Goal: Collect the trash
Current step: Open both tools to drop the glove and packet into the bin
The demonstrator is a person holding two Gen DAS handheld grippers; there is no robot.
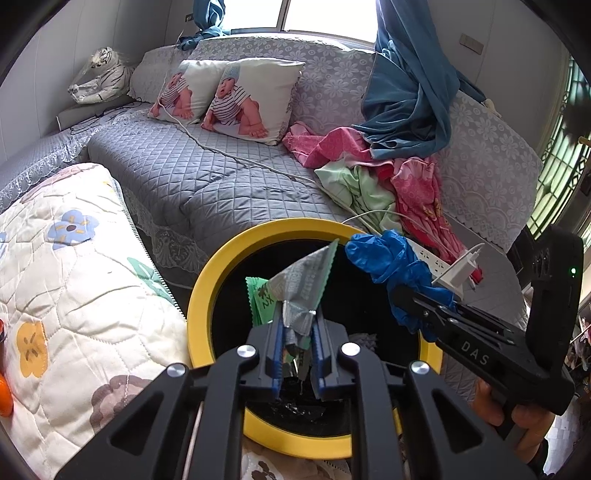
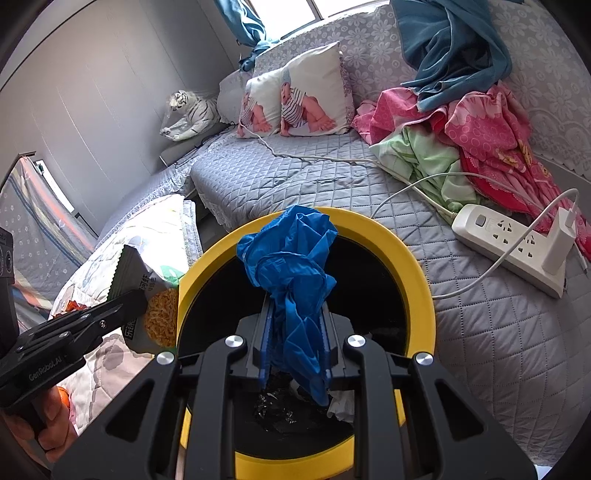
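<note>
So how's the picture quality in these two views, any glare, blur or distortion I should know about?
Left wrist view: the window is blown out white, the fisheye bends the sofa, and the edges go dark. Right wrist view: glare washes out the quilt; the blue glove stays sharp, while the tiger toy looks soft.

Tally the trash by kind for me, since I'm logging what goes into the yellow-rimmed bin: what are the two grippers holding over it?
Crumpled blue plastic gloves bundle, in the right gripper: 1
Green-and-silver foil snack wrapper, in the left gripper: 1
Total: 2, both over the yellow-rimmed bin.
</note>
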